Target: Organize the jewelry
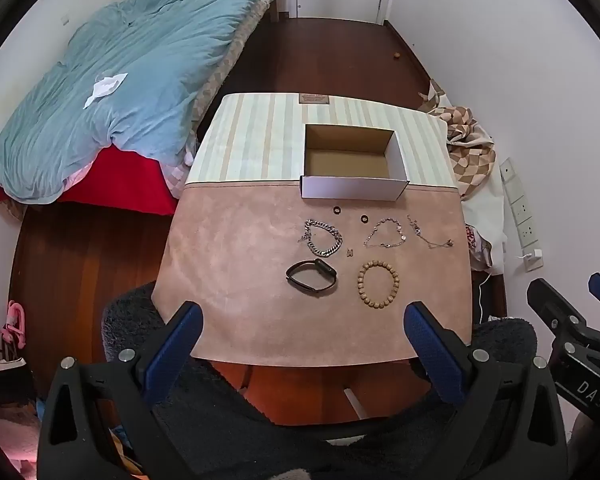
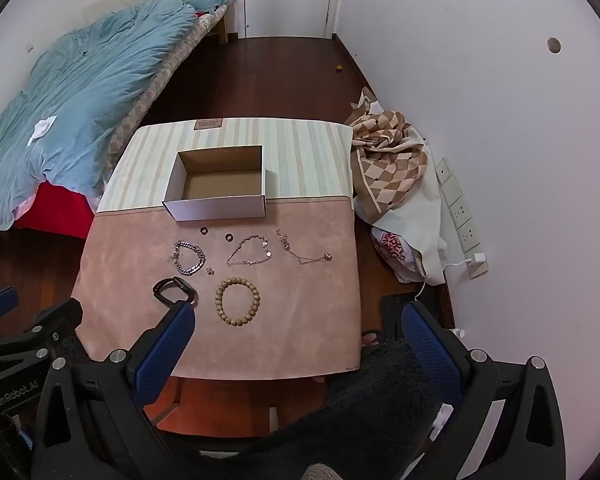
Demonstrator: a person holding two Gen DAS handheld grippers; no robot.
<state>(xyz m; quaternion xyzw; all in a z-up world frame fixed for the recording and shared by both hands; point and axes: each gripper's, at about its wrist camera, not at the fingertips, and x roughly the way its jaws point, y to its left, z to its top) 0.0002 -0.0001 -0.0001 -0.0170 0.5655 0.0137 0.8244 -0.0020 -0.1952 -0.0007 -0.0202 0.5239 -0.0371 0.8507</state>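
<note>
Jewelry laid out on the pink mat, just before the open cardboard box (image 1: 350, 158).

Beaded bracelet (image 1: 378, 283), black band (image 1: 311, 276), silver chain bracelet (image 1: 324, 237), two thin chains and two small rings lie mid-tabletop (image 1: 228, 280), apart from each other, bare mat toward the near edge. Left gripper (image 1: 302, 330) and right gripper (image 2: 298, 326) hover over the near edge, fingers spread wide, holding nothing. "DAS" is readable on the right gripper's body.

The right claw's left finger (image 2: 168, 344) covers the near end of the black band (image 2: 175, 290). The tiny charm (image 1: 350, 253) beside the chain (image 1: 323, 237) is too small to identify. The worktop (image 1: 228, 320) loses its near edge behind the left claw (image 1: 304, 344). The bed (image 1: 112, 92) runs off frame.
</note>
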